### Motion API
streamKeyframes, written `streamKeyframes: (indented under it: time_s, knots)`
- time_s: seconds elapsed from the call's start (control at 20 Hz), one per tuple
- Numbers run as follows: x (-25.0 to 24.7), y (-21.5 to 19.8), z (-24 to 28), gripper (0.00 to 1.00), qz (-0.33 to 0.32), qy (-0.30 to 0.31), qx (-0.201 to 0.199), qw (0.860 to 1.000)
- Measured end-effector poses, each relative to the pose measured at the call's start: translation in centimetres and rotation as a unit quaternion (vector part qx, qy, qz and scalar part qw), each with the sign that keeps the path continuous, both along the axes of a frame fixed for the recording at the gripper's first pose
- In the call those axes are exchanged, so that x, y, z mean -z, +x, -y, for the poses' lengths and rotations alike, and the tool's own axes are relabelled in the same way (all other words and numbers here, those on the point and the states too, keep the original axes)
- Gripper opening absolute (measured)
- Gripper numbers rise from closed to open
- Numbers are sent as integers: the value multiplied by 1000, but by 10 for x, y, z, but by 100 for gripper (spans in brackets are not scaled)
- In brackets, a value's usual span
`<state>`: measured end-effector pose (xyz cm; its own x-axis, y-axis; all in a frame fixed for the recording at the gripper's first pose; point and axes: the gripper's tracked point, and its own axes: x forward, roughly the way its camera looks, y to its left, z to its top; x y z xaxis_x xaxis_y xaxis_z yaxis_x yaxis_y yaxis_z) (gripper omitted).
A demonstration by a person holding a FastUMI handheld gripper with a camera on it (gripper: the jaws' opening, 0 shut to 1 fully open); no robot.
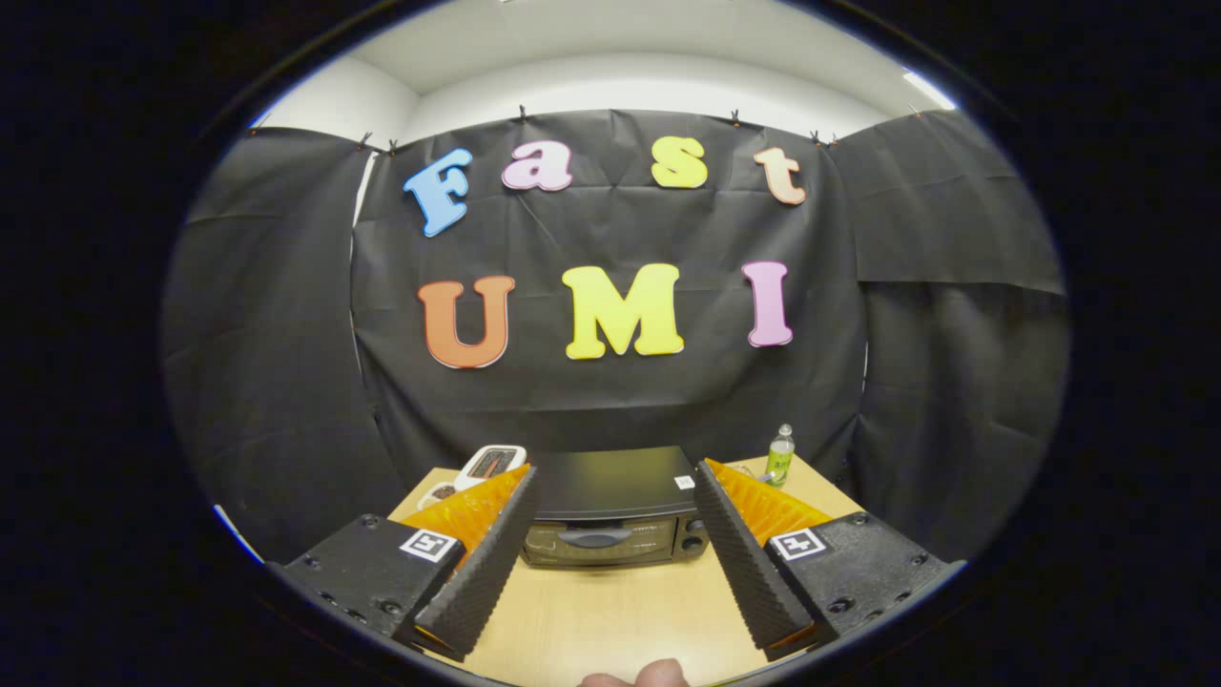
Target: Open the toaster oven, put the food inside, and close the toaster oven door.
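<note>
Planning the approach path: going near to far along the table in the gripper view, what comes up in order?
Open tongs → bare light wooden table → closed black toaster oven → black cloth wall.

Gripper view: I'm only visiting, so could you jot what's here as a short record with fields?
hand-held gripper: fingers spread wide, holding nothing
toaster oven: black, on the table beyond and between the fingers, door shut
door handle: dark bar across the door front
table: light wood
bottle: green label, upright, behind the oven's right corner
white tray: left of the oven, partly behind a finger; contents unclear
task stage: not begun
</note>
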<state>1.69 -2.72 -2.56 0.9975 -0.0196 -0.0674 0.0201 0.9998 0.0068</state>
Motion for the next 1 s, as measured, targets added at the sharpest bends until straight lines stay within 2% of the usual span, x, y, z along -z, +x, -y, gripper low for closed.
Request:
streamKeyframes:
  time_s: [0.25, 0.55, 0.85, 1.0]
  knots:
    - [36, 40, -4, 100, -32, -4, -12, 999]
    - [98, 118, -17, 100, -75, -5, -32, 997]
    - [160, 197, -27, 100, -125, -12, -28, 992]
    - [192, 216, -23, 100, -155, -14, -17, 988]
